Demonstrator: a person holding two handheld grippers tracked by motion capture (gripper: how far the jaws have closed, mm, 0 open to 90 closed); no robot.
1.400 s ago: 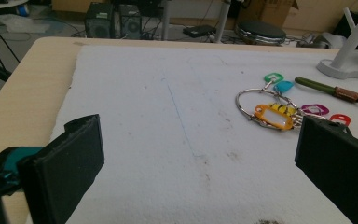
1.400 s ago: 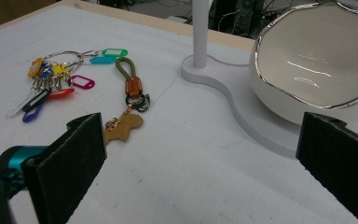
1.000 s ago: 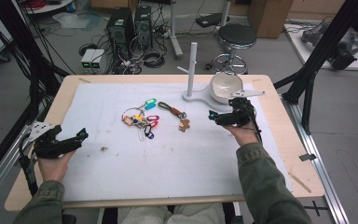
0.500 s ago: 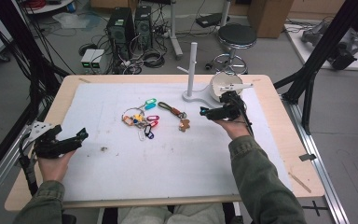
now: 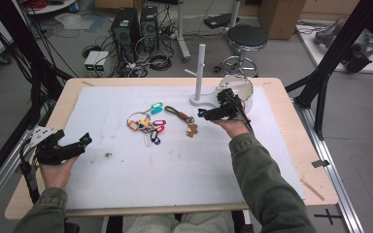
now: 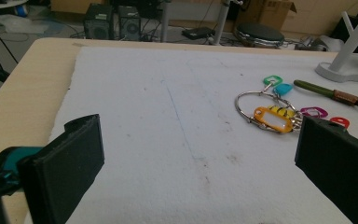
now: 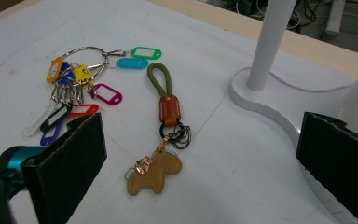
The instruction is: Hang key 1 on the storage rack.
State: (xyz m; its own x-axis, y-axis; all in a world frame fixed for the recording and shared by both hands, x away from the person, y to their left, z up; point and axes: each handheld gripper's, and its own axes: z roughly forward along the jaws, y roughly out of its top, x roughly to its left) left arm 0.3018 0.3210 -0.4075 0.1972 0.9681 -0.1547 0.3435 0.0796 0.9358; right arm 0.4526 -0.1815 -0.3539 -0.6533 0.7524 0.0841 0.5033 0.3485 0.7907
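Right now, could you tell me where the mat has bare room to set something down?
The white mat is bare across its near half, between the left gripper and the person's right sleeve. It is crowded farther back: the key ring, the horse keychain, the white stand and the right gripper.

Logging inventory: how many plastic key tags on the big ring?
About 8 on the big ring: green, blue, orange, yellow, pink, red, white, black. Others may hide behind the right gripper.
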